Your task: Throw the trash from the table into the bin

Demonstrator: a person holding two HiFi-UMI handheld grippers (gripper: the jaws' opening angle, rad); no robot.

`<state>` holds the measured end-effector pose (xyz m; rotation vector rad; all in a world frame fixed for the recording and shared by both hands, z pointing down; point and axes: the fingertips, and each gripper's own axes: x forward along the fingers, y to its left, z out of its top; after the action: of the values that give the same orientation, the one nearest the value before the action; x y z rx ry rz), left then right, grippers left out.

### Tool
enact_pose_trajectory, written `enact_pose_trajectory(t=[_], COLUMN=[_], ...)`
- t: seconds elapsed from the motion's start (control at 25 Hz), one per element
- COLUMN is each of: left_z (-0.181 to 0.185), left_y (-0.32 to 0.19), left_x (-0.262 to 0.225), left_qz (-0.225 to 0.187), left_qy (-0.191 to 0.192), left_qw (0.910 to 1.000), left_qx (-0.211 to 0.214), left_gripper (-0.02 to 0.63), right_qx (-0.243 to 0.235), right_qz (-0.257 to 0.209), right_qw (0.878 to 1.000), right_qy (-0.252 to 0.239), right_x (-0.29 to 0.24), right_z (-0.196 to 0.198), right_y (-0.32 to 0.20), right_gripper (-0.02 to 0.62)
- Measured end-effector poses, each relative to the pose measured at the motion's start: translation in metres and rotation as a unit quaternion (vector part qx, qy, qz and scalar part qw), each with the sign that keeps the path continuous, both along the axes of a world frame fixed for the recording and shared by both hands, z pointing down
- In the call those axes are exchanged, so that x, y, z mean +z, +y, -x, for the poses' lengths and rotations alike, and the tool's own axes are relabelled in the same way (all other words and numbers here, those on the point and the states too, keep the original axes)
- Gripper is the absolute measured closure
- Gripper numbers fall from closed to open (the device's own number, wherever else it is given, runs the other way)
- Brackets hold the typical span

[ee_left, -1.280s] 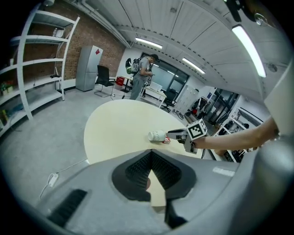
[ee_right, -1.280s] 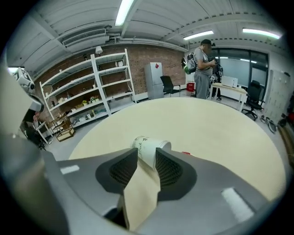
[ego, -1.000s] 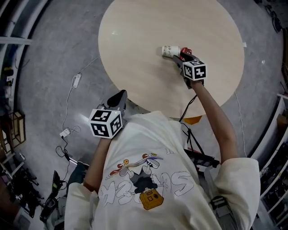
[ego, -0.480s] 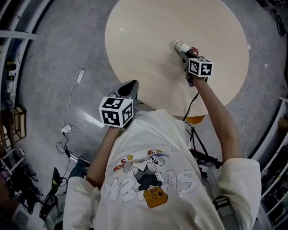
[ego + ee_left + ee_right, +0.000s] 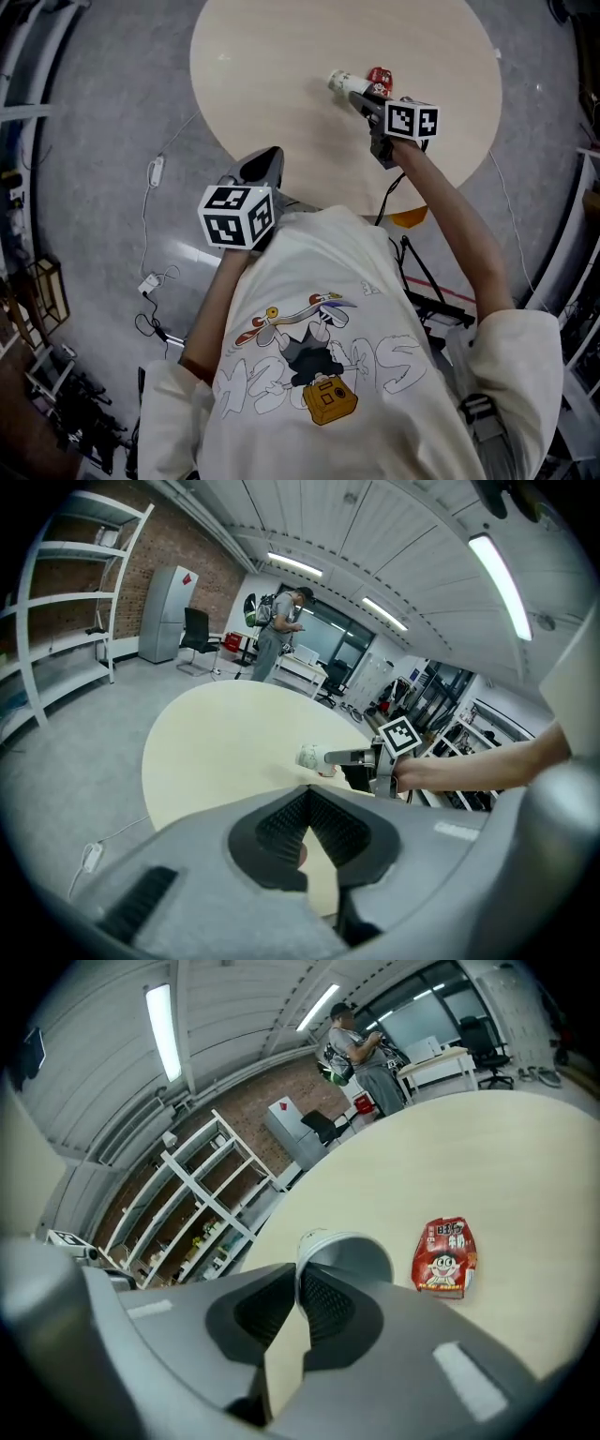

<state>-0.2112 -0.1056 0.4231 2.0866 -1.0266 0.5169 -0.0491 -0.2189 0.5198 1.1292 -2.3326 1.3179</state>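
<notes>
The right tongs (image 5: 297, 1274) have just been closing and are now clenched on the rim of the small white paper cup (image 5: 343, 82). A second ago that cup lay loose on its side on the round pale wooden table (image 5: 272, 84). In the right gripper view the ribbed pads (image 5: 323, 1305) pinch the cup's thin wall right at its edge. The cup juts from the tongs toward the upper left of the head view. From the left gripper view it looks clear of the tabletop, so the pick-up seems made.

The red snack packet (image 5: 379, 76) lies flat on the table just beside the cup, untouched; it is the trash left to fetch. The left tongs (image 5: 307, 794) hang by the table's near edge, their pads pressed together on nothing.

No bin shows in any view, so the carry is the step ahead. With such a shallow edge grip, the soft cup wall could buckle or slip on the way.
</notes>
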Motion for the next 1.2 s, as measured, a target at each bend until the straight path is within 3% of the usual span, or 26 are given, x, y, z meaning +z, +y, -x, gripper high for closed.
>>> enact_pose_trajectory(t=[0.2,0.4,0.68,0.84,1.04,1.2], left_z=[-0.007,-0.017,-0.043,-0.066,-0.026,-0.041], left_y=[-0.004,-0.013,-0.012,-0.005,-0.003,0.014], left_x=[-0.002,0.0,0.001,0.003,-0.011,0.001], left_qz=[0.0,0.002,0.002,0.005,-0.002,0.007], left_qy=[0.008,0.013,0.014,0.019,0.035,0.043], left_qw=[0.9993,0.9972,0.9852,0.9738,0.9585,0.9474], left_qx=[0.036,0.074,0.171,0.227,0.283,0.317], left_gripper=[0.602,0.601,0.602,0.602,0.602,0.602], right_qx=[0.016,0.002,0.029,0.069,0.147,0.206], right_qz=[0.004,-0.013,-0.042,-0.05,-0.062,-0.056], right_qw=[0.999,0.999,0.998,0.996,0.987,0.977], right_qy=[-0.038,-0.034,-0.027,-0.02,-0.019,-0.024], right_x=[-0.015,-0.021,-0.037,-0.042,-0.058,-0.047], right_z=[0.006,0.011,0.009,-0.012,0.018,-0.005], right_y=[0.023,0.04,0.071,0.094,0.12,0.16], right_gripper=[0.571,0.571,0.57,0.571,0.571,0.571])
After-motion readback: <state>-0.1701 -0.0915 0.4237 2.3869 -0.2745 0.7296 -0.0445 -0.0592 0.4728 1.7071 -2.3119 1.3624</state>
